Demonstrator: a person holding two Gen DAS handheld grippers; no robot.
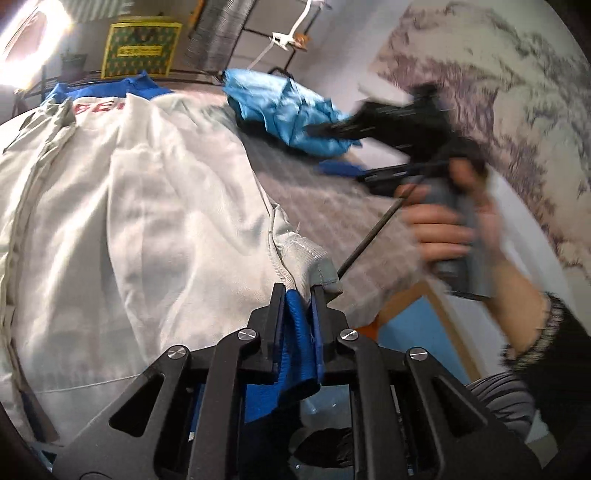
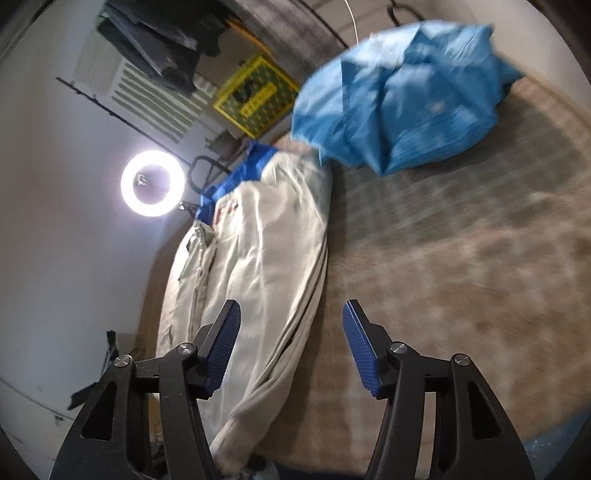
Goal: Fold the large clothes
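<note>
A large pale grey garment [image 1: 140,206] with blue trim and red lettering lies spread over the bed. My left gripper [image 1: 297,295] is shut on its blue-lined edge, and blue fabric [image 1: 297,332] is bunched between the pads. In the same view my right gripper [image 1: 332,147] appears blurred, held by a hand [image 1: 439,229] at the right, over the bedcover. The right wrist view has my right gripper [image 2: 291,314] open with nothing between its blue pads [image 2: 356,347], above the garment's [image 2: 258,251] long edge.
A crumpled light blue garment [image 1: 288,110] [image 2: 402,107] lies farther along the checked bedcover [image 2: 461,258]. A ring light [image 2: 152,183] shines at the left. A yellow-framed box [image 1: 140,48] and a dark rack [image 1: 236,33] stand beyond the bed. A patterned wall [image 1: 498,92] runs along the right.
</note>
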